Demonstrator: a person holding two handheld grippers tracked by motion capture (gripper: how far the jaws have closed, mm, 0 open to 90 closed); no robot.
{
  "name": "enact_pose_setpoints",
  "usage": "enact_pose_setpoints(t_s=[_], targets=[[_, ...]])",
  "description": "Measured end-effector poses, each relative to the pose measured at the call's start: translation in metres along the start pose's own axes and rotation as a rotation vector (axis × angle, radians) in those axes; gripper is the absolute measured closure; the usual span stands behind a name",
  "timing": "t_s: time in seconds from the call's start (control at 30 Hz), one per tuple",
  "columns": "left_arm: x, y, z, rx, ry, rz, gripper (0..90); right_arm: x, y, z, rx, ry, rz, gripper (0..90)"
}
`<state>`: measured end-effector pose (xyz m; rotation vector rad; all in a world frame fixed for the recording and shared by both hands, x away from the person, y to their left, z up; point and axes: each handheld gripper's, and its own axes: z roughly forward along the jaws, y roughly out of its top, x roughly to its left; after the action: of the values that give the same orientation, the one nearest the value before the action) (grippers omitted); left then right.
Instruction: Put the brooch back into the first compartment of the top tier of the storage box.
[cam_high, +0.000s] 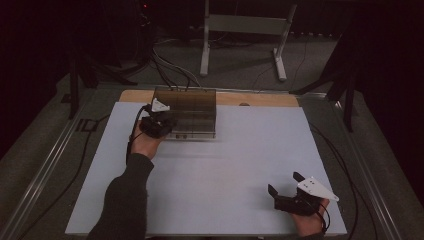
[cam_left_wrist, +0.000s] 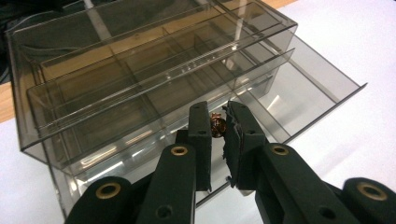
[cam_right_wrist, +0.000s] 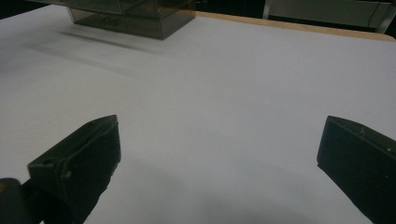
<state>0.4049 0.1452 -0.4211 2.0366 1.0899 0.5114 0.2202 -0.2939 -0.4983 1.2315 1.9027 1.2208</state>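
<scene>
A small copper part (cam_left_wrist: 216, 126) is pinched between the closed jaws of the left tool (cam_left_wrist: 217, 122), just in front of the drawer box (cam_left_wrist: 140, 70) at the desk's (cam_high: 240, 165) far edge. The open drawer (cam_left_wrist: 303, 98) lies beyond, to the right. The right tool (cam_high: 287, 187), well apart, is held wide open and empty.

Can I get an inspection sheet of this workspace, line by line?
Surface: white board on a wooden table, bare in the middle.
Job's things: smoky clear drawer box, one drawer pulled out; small copper-coloured part.
Clutter: nothing seen.
Grippers: left tool shut on the small part at the box; right tool open, nothing between its jaws.
Cables: one trails from each tool; more lie on the floor behind.
Surroundings: dark room, white metal stand.
</scene>
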Motion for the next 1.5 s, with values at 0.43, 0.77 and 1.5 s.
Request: enact_pose_setpoints(t_s=[0.43,0.77,1.5], targets=[[0.014,-0.003,-0.001,0.008,0.036,-0.033,81.9,0.000,0.000,0.002,0.000,0.004,-0.003,0.0],[0.023,-0.006,-0.003,0.015,0.063,-0.051,81.9,0.001,0.001,0.002,0.001,0.008,-0.006,0.0],[0.035,-0.017,0.004,0.090,0.102,-0.054,81.8,0.001,0.000,0.002,0.004,0.009,-0.005,0.0]])
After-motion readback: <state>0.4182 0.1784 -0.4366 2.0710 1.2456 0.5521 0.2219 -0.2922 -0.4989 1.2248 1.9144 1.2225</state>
